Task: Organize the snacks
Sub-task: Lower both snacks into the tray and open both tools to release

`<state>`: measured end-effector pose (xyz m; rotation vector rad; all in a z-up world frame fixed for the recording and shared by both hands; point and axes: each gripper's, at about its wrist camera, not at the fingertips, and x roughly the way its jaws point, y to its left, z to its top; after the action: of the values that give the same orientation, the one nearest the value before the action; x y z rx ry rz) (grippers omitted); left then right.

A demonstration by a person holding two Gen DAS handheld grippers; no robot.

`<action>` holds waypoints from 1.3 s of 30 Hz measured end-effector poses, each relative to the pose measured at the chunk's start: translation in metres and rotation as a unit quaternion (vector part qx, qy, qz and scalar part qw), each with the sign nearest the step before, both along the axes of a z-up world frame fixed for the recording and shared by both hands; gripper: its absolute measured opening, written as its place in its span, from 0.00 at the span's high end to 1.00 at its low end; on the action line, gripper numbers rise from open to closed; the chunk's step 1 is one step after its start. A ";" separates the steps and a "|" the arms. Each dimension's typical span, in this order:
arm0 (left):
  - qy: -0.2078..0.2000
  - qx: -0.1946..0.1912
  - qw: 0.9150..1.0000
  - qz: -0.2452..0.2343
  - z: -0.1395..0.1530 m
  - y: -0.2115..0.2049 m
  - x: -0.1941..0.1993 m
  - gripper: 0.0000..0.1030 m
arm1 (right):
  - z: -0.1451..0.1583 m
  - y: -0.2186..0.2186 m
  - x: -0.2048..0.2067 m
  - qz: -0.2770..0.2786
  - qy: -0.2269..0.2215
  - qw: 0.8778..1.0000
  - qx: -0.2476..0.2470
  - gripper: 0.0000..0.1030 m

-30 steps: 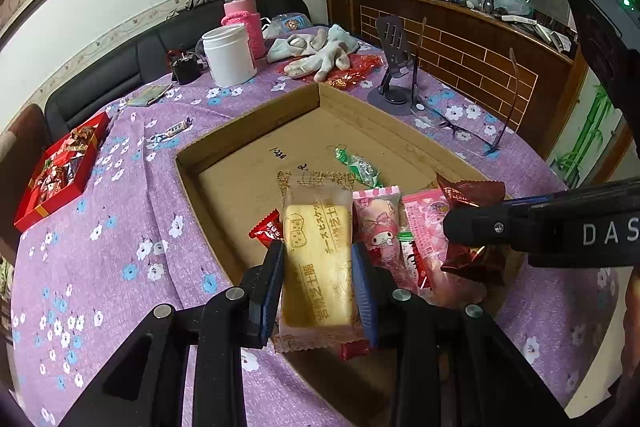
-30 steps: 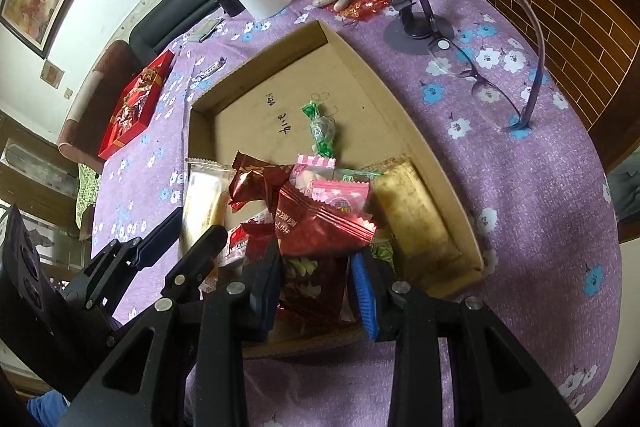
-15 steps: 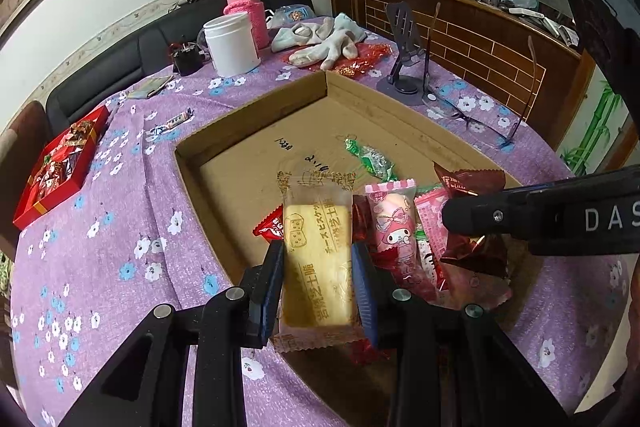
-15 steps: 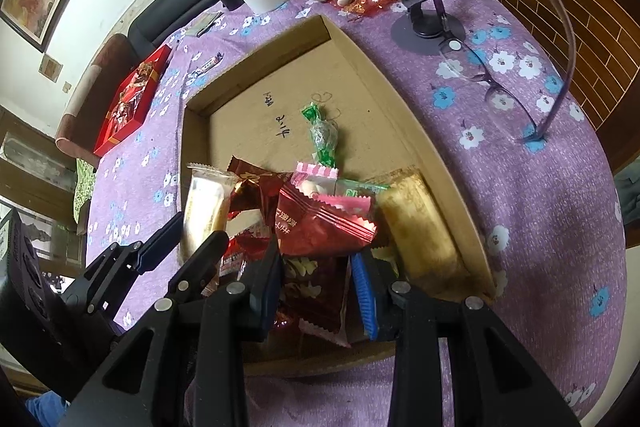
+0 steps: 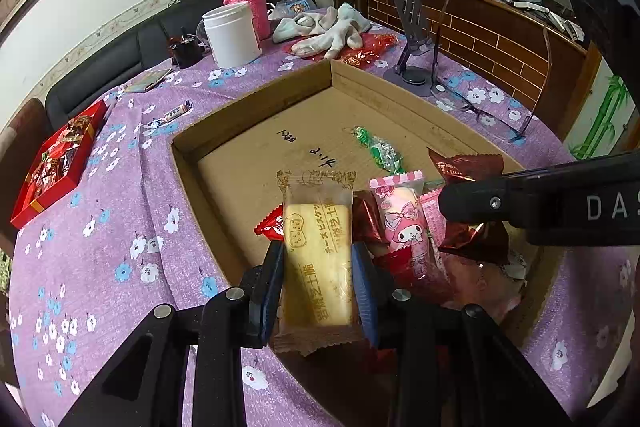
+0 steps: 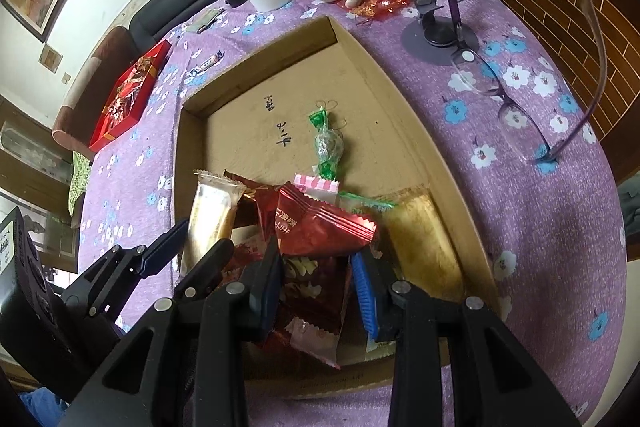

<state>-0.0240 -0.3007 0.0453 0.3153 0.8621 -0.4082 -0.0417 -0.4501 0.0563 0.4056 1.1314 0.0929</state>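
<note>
Looking along the left gripper point(image 5: 318, 279), its two blue pads are pressing on the long sides of a cheese biscuit packet point(image 5: 319, 259), so it is gripping that packet over the near corner of the cardboard tray point(image 5: 256, 103). The packet is clear film with crimped brown ends, showing a pale yellow slab and printed characters. It is looking light and fairly stiff, though the biscuit inside is probably brittle, so a gentle squeeze across the middle of the long edges seems the safest hold. Beside it are lying a pink cartoon packet point(image 5: 404, 223) and a dark red foil packet point(image 5: 472, 235), partly under the finger of the other gripper. A green wrapped candy point(image 5: 380, 153) is resting alone farther in, on the tray floor.

Looking along the right gripper point(image 6: 316, 279), its pads are closing around a red snack bag point(image 6: 316, 291) with pictured nuts or crisps on the front; it appears to be gripping it by the sides. That bag is looking thin, crinkly and slippery, likely to fold or slide if held only by a corner. A shinier red packet point(image 6: 320, 227) is overlapping its top, and a golden packet point(image 6: 420, 247) is lying just beside it against the tray wall. Everything is sitting on the purple flowered worktop point(image 6: 520, 187).
</note>
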 end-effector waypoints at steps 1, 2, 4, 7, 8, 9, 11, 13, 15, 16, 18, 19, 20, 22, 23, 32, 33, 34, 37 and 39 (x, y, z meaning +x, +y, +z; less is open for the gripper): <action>0.000 0.001 1.000 0.000 -0.001 0.000 0.000 0.67 | -0.001 0.000 0.001 0.001 0.001 1.000 0.000 0.69; 0.000 0.002 1.000 0.000 -0.001 0.000 0.001 0.67 | -0.001 0.001 0.002 0.002 0.001 1.000 -0.001 0.69; 0.001 0.003 1.000 0.000 -0.002 0.000 0.002 0.67 | -0.001 0.003 0.003 0.004 -0.002 1.000 -0.006 0.69; 0.001 0.003 1.000 0.000 -0.003 0.000 0.003 0.67 | -0.001 0.003 0.005 0.005 -0.003 1.000 -0.009 0.69; 0.002 0.004 1.000 0.000 -0.004 -0.001 0.003 0.67 | -0.001 0.003 0.005 0.005 -0.004 1.000 -0.010 0.69; 0.003 0.004 1.000 0.000 -0.005 -0.001 0.004 0.67 | -0.002 0.004 0.006 0.006 -0.004 1.000 -0.012 0.69; 0.003 0.005 1.000 0.000 -0.006 -0.001 0.005 0.67 | -0.002 0.004 0.008 0.007 -0.005 1.000 -0.015 0.69; 0.004 0.005 1.000 0.000 -0.007 -0.001 0.006 0.67 | -0.004 0.005 0.010 0.008 -0.004 1.000 -0.018 0.69; 0.004 0.006 1.000 0.001 -0.008 -0.001 0.006 0.67 | -0.006 0.005 0.012 0.008 -0.003 1.000 -0.018 0.69; 0.003 0.007 1.000 0.001 -0.008 -0.001 0.006 0.67 | -0.006 0.005 0.013 0.008 -0.003 1.000 -0.019 0.69; 0.002 0.007 1.000 0.001 -0.008 -0.001 0.006 0.67 | -0.007 0.006 0.014 0.009 -0.003 1.000 -0.020 0.69; 0.002 0.008 1.000 0.000 -0.009 -0.001 0.006 0.67 | -0.008 0.006 0.015 0.009 -0.003 1.000 -0.021 0.69; 0.002 0.009 1.000 0.000 -0.009 -0.001 0.006 0.67 | -0.008 0.006 0.016 0.010 -0.002 1.000 -0.021 0.69; 0.002 0.009 1.000 0.000 -0.010 -0.001 0.006 0.67 | -0.009 0.007 0.016 0.011 -0.003 1.000 -0.021 0.69; 0.002 0.009 1.000 0.000 -0.009 -0.001 0.006 0.67 | -0.009 0.008 0.016 0.012 -0.003 1.000 -0.022 0.69; -0.002 0.011 1.000 0.001 -0.010 -0.001 0.006 0.67 | -0.009 0.011 0.017 0.017 -0.008 0.999 -0.031 0.69; -0.002 0.011 1.000 0.001 -0.010 -0.001 0.006 0.67 | -0.009 0.011 0.017 0.017 -0.008 0.999 -0.032 0.69; -0.002 0.011 1.000 0.001 -0.009 -0.001 0.005 0.67 | -0.009 0.012 0.017 0.017 -0.008 0.999 -0.034 0.69; -0.003 0.011 1.000 0.002 -0.009 0.000 0.005 0.67 | -0.010 0.014 0.017 0.019 -0.009 0.999 -0.038 0.69; -0.004 0.011 1.000 0.002 -0.009 0.000 0.006 0.67 | -0.010 0.016 0.018 0.021 -0.010 0.999 -0.043 0.69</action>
<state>-0.0181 -0.3009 0.0363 0.3347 0.8600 -0.3938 -0.0233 -0.4338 0.0466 0.3032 1.1201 0.0843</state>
